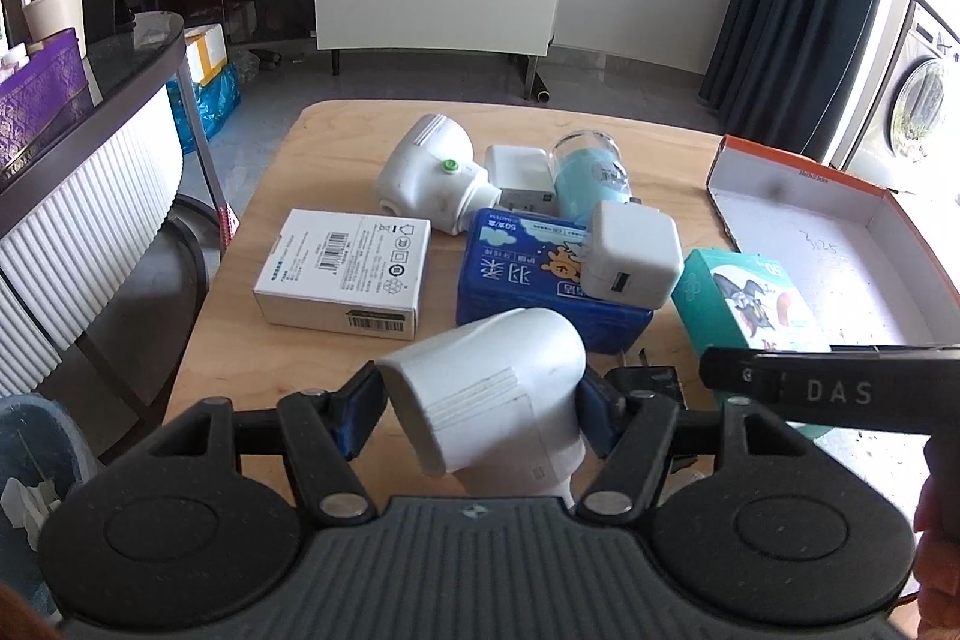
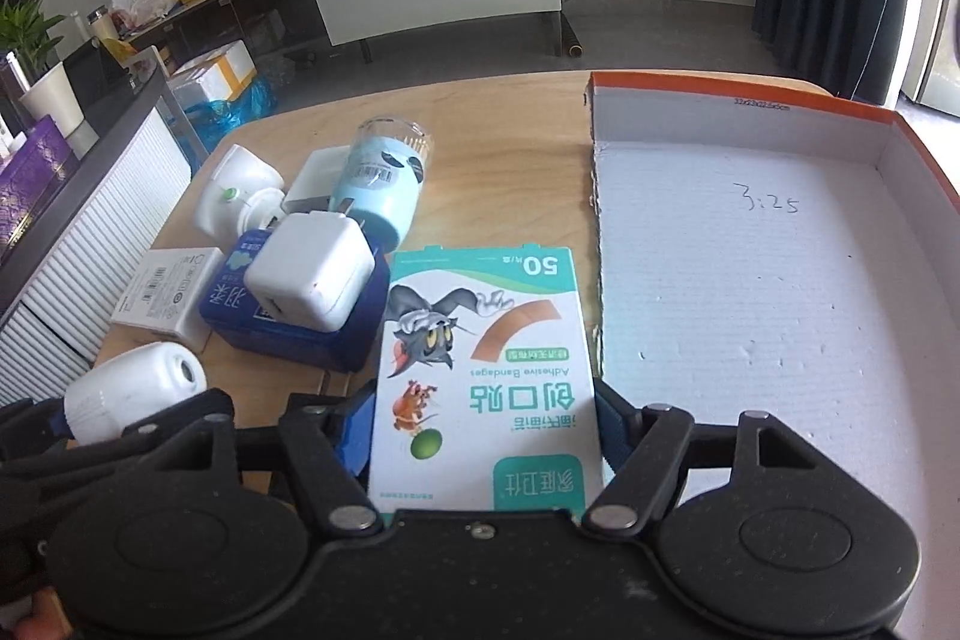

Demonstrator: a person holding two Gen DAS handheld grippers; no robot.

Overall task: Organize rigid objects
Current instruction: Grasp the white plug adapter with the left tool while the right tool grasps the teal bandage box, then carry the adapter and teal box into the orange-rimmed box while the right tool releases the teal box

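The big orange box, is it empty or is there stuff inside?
Empty. The orange box shows only its bare white floor with handwriting; the bandage box sits outside it.

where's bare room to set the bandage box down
The open cardboard box lies bare inside, right of the bandage box. Bare wooden table runs between the blue cylinder and that box. Left is crowded: blue tin, white charger.

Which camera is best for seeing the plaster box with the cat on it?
The right wrist view: the adhesive bandage box fills the middle, its cat picture and lettering facing the camera. The left wrist view shows the box only at the right, partly behind the other tongs.
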